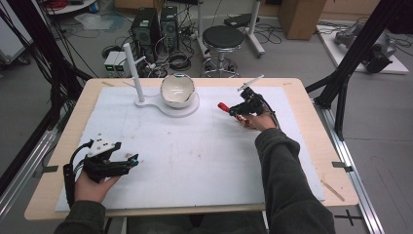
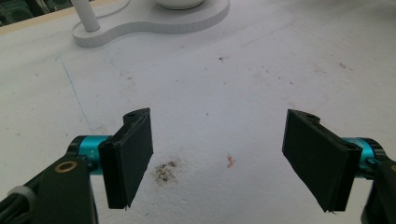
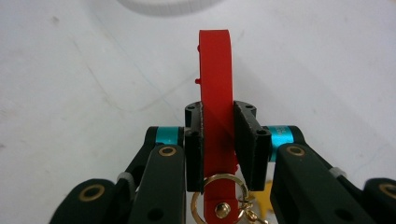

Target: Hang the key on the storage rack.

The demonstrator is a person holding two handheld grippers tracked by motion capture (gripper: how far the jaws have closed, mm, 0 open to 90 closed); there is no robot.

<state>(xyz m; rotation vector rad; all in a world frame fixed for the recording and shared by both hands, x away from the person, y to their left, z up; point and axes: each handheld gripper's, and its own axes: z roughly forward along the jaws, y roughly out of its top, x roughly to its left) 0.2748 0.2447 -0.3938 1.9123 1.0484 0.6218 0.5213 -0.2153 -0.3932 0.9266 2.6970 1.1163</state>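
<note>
left gripper (image 1: pixel 130 161): near the front-left of the white mat (image 1: pixel 195 161), fingers (image 2: pixel 128 156) spread wide with nothing between them, just stained mat underneath

right gripper (image 1: pixel 233 110): out toward the far right side of the mat, fingers (image 3: pixel 194 144) clamped tight on a red keychain tag (image 3: pixel 216 102)

red tag: held edge-on, sticks out past the fingertips; a gold key ring (image 3: pixel 219 198) hangs off its near end

white stand (image 1: pixel 168 103): far middle of the tabletop (image 1: pixel 311 141), carrying a white bowl (image 1: pixel 177 90) beside an upright post (image 1: pixel 133 68)

No readable text, label, brand or number appears on anything.
</note>
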